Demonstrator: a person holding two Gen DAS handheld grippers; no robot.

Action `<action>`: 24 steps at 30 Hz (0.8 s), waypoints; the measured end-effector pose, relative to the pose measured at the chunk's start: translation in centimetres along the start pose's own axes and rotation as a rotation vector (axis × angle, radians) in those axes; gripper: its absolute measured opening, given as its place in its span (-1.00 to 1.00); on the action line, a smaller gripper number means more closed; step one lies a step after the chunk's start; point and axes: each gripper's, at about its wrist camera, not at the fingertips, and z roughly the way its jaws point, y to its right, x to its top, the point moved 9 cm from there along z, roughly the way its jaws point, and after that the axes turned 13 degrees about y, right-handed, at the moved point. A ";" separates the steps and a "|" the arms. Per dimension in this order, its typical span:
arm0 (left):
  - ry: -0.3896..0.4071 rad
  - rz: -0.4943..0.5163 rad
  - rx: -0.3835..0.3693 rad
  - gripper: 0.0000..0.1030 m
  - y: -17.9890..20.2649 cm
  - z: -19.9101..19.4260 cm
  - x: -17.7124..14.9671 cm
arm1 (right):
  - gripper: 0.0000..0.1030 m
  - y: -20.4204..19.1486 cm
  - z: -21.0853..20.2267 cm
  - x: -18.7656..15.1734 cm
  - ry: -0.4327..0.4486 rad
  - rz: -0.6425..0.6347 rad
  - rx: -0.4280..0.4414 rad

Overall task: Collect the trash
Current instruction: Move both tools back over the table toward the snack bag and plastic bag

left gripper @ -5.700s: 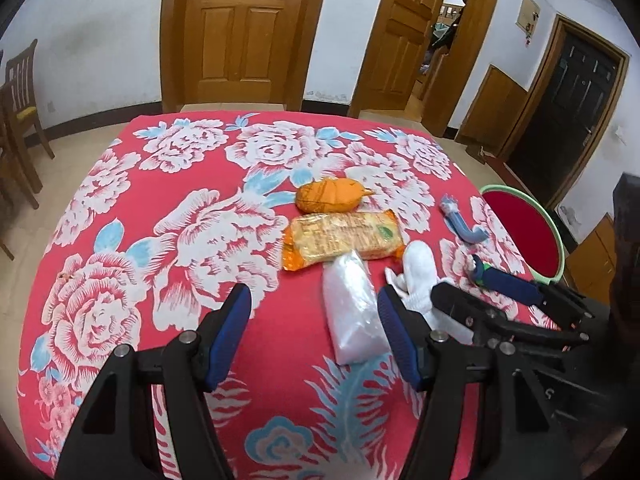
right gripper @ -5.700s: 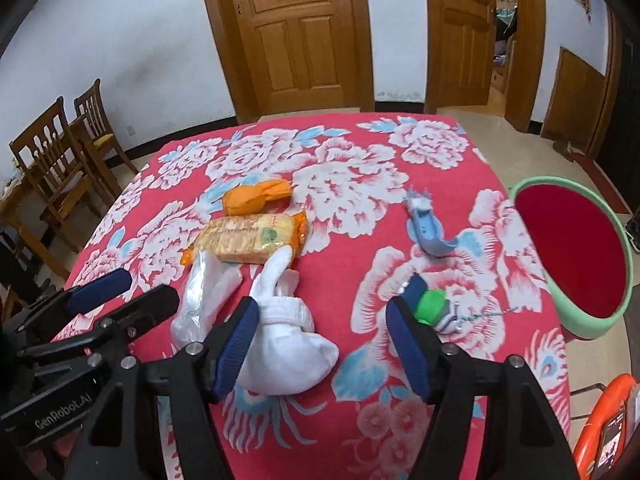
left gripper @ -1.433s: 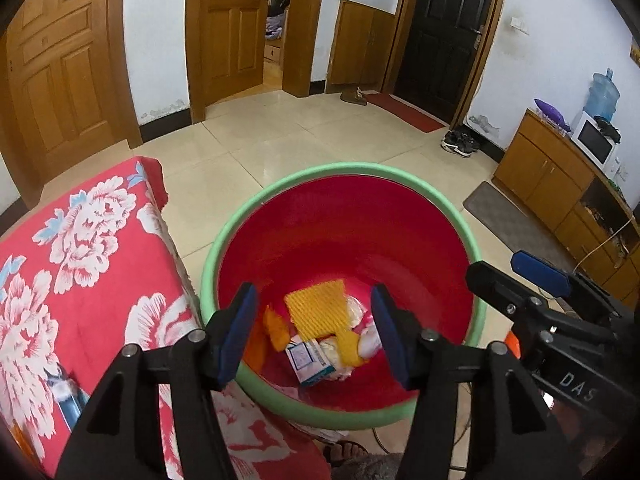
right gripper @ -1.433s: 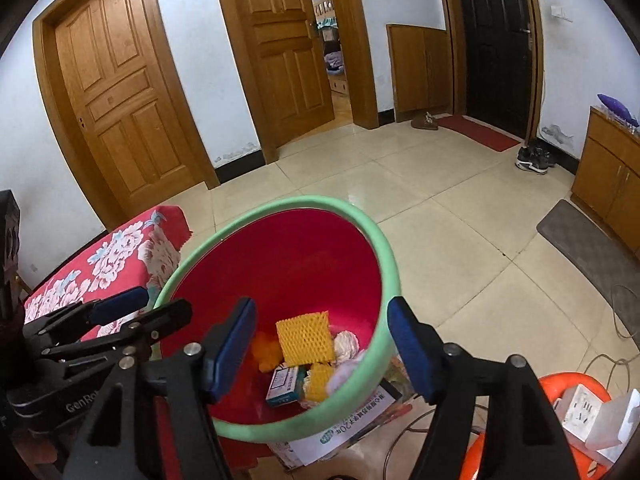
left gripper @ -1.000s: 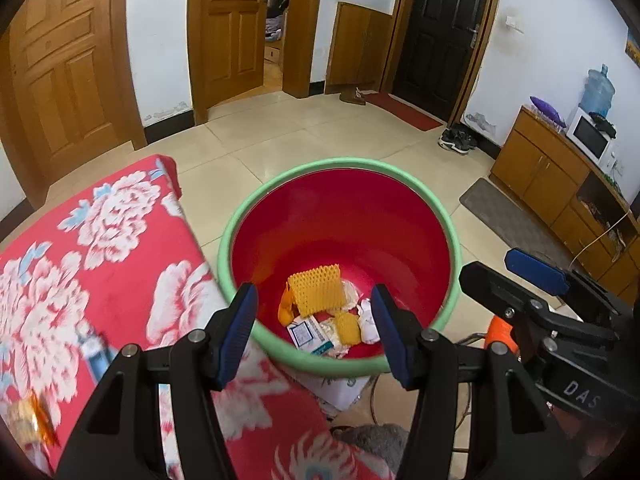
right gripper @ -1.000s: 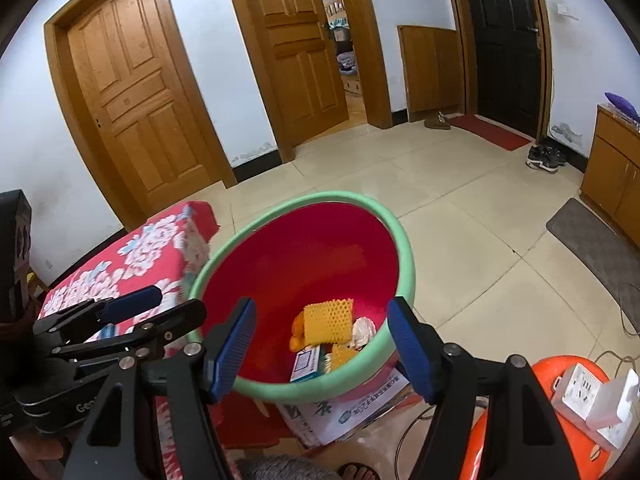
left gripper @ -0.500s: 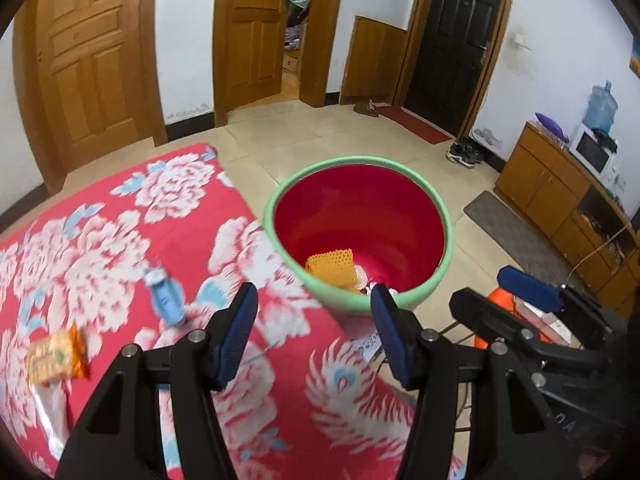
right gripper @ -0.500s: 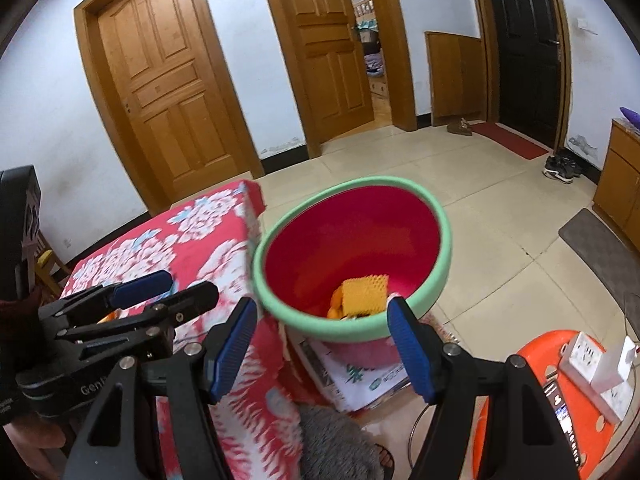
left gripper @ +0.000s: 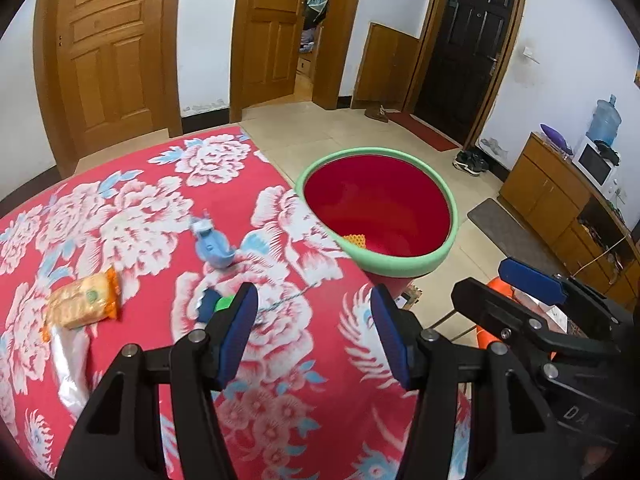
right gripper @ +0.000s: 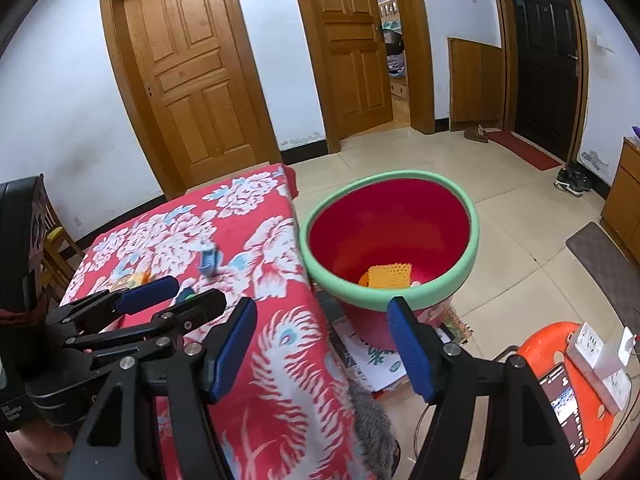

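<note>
The red bin with a green rim [left gripper: 400, 258] stands on the floor just beside the right edge of the counter [left gripper: 280, 380], which is draped in a red floral cloth. Inside the bin, a yellow foam net [right gripper: 390, 274] lies among other scraps low against the near wall; the rest of the contents are hidden by the rim.

On the counter, four pieces of trash remain. A light blue crumpled wrapper [left gripper: 212, 246] lies near the middle. A dark blue item with a green cap [left gripper: 214, 304] sits just past the left claw's left pad, partly hidden by it. An orange-ended biscuit packet [left gripper: 82, 300] lies toward the left, and a clear plastic bag [left gripper: 72, 364] lies nearer the front-left, blurred.

The left claw [left gripper: 314, 334] hangs above the counter's front-right part, jaws parted at a middling width, nothing between the pads. The right claw [right gripper: 322, 350] hangs over the counter's right edge and the gap to the bin, jaws parted somewhat wider, also empty.

Papers [right gripper: 372, 356] lie on the floor under and in front of the bin. An orange stool [right gripper: 576, 396] carrying a power strip and a phone stands to the right of the bin. Beyond the bin the tiled floor [right gripper: 512, 220] lies open up to the doors.
</note>
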 end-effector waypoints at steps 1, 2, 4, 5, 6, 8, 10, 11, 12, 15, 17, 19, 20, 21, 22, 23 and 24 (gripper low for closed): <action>0.003 -0.001 0.005 0.13 -0.3 -0.3 -0.1 | 0.36 -0.3 0.0 -0.2 -0.003 0.004 0.007; 0.005 -0.002 0.007 0.13 -0.5 -0.5 -0.1 | 0.36 -0.6 0.0 -0.3 -0.007 0.005 0.017; 0.008 -0.012 0.018 0.13 -1.3 -1.0 -0.4 | 0.36 -1.5 0.0 -0.5 -0.009 -0.004 0.033; 0.008 -0.018 0.024 0.13 -1.7 -1.1 -0.6 | 0.36 -1.9 0.0 -0.6 -0.008 -0.014 0.038; 0.006 -0.025 0.029 0.13 -2.1 -1.3 -0.8 | 0.36 -2.4 0.1 -0.7 -0.010 -0.021 0.041; -0.002 -0.042 0.042 0.13 -3.2 -1.6 -1.1 | 0.36 -3.3 0.2 -0.9 -0.017 -0.031 0.051; 0.001 -0.050 0.062 0.13 -4.3 -2.1 -1.3 | 0.36 -4.4 0.4 -1.1 -0.021 -0.038 0.074; 0.005 -0.051 0.074 0.13 -4.9 -2.4 -1.3 | 0.36 -5.1 0.5 -1.2 -0.020 -0.041 0.085; 0.013 -0.052 0.094 0.13 -5.7 -2.9 -1.3 | 0.36 -5.6 0.7 -1.2 -0.021 -0.044 0.093; 0.020 -0.060 0.135 0.15 -7.7 -4.0 -1.5 | 0.36 -7.6 1.3 -1.7 -0.037 -0.056 0.130; 0.023 -0.078 0.157 0.15 -9.2 -4.6 -1.8 | 0.36 -8.9 1.6 -2.0 -0.044 -0.070 0.153; 0.024 -0.098 0.181 0.15 -10.8 -5.3 -2.2 | 0.36 -10.2 1.9 -2.1 -0.048 -0.085 0.178; 0.024 -0.107 0.195 0.15 -11.6 -5.8 -2.5 | 0.36 -11.1 2.0 -2.3 -0.051 -0.093 0.195; 0.024 -0.113 0.206 0.15 -12.2 -6.2 -2.6 | 0.36 -12.0 2.2 -2.4 -0.055 -0.101 0.211; 0.027 -0.122 0.224 0.15 -13.0 -6.8 -2.8 | 0.36 -12.7 2.3 -2.5 -0.058 -0.106 0.225; 0.030 -0.132 0.239 0.15 -13.8 -7.4 -3.0 | 0.36 -13.3 2.4 -2.6 -0.061 -0.112 0.236; 0.031 -0.149 0.260 0.15 -14.8 -8.0 -3.3 | 0.36 -13.9 2.5 -2.6 -0.064 -0.117 0.248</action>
